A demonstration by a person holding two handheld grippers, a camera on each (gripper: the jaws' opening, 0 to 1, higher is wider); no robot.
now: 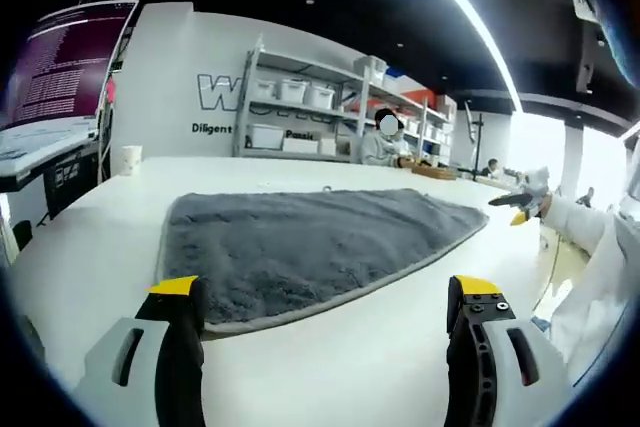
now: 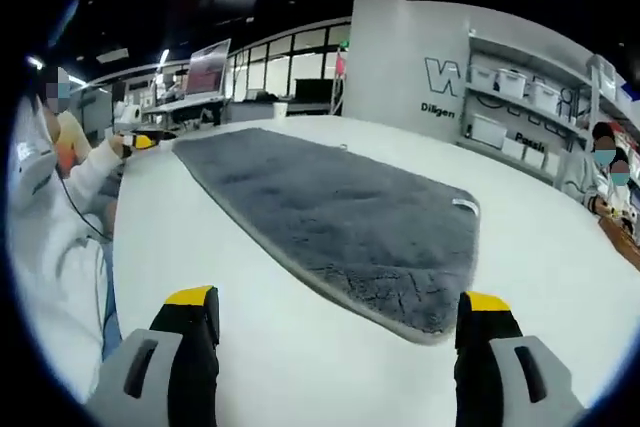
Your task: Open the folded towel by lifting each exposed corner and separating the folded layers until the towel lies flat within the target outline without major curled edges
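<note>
A grey plush towel [image 1: 310, 242] lies spread out on the white table [image 1: 330, 367]; its near edge runs just beyond my left gripper [image 1: 325, 292], which is open and holds nothing. In the right gripper view the same towel [image 2: 340, 207] stretches away to the upper left, with a small white tag [image 2: 465, 205] at its right edge. My right gripper [image 2: 338, 299] is open over bare table, short of the towel's rounded near corner. Each gripper also shows small in the other's view: the right gripper [image 1: 520, 205] in a white-sleeved hand, the left gripper [image 2: 140, 140] at the towel's far end.
A paper cup [image 1: 130, 159] stands at the table's far left edge. A monitor [image 1: 70, 57] sits on a side desk. Shelves with white bins [image 1: 300, 97] line the back wall. A person's white sleeve [image 2: 50, 207] is at the left, and people sit behind the table.
</note>
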